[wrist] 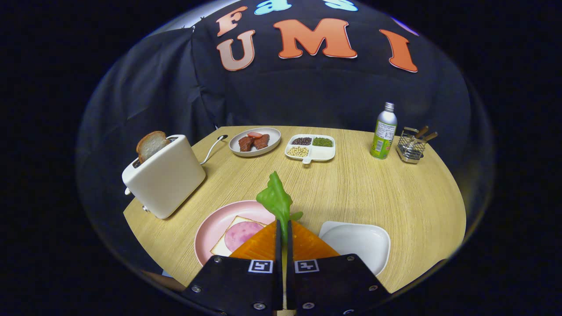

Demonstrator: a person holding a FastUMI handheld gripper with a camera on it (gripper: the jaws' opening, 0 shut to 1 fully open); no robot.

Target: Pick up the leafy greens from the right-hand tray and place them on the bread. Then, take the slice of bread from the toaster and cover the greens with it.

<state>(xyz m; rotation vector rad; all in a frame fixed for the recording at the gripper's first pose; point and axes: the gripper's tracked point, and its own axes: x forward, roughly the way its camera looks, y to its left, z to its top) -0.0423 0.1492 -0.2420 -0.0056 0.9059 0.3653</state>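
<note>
My gripper [283, 229] is shut on the leafy greens [275, 199], which stick up ahead of the fingertips above the table. Just left of the fingers lies a pink plate [210, 230] holding a slice of bread [221, 248] with a round of ham [242, 234] on it. To the right of the fingers sits the white tray [358, 241], bare inside. Further left stands a white toaster [164, 175] with a slice of bread [151, 145] poking out of its slot.
Beyond the greens are a grey plate of meat pieces [254, 141] and a divided white dish of beans [311, 147]. At the far right stand a green-labelled bottle [384, 131] and a wire holder with utensils [412, 147]. The toaster's cord [213, 148] trails behind it.
</note>
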